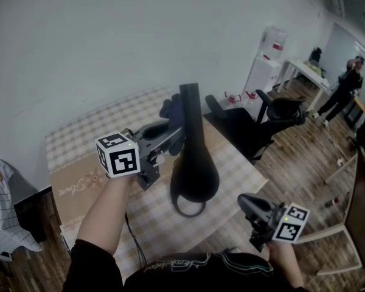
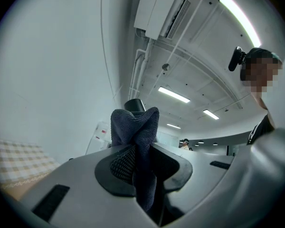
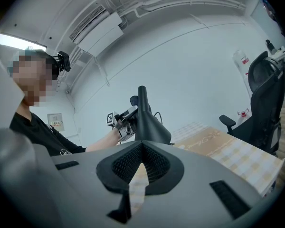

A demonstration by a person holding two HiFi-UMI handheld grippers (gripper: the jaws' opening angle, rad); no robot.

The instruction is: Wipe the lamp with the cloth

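Observation:
A black lamp [image 1: 194,163] with a tall neck and a bulbous body stands on the checked table [image 1: 79,135]. My left gripper [image 1: 177,132] is shut on a dark blue cloth [image 1: 171,110] and holds it against the left side of the lamp's neck. In the left gripper view the cloth [image 2: 135,132] is pinched between the jaws of the left gripper [image 2: 141,148], and the lamp top [image 2: 134,105] peeks out behind it. My right gripper [image 1: 244,202] hangs low at the right, apart from the lamp. The right gripper [image 3: 141,146] is shut on nothing and faces the lamp [image 3: 149,125].
A black office chair [image 1: 255,126] stands just beyond the table's right edge. A water dispenser [image 1: 267,59] and a white table [image 1: 307,72] are against the far wall, with a person [image 1: 347,87] beside them. Checked fabric [image 1: 3,218] hangs at the left.

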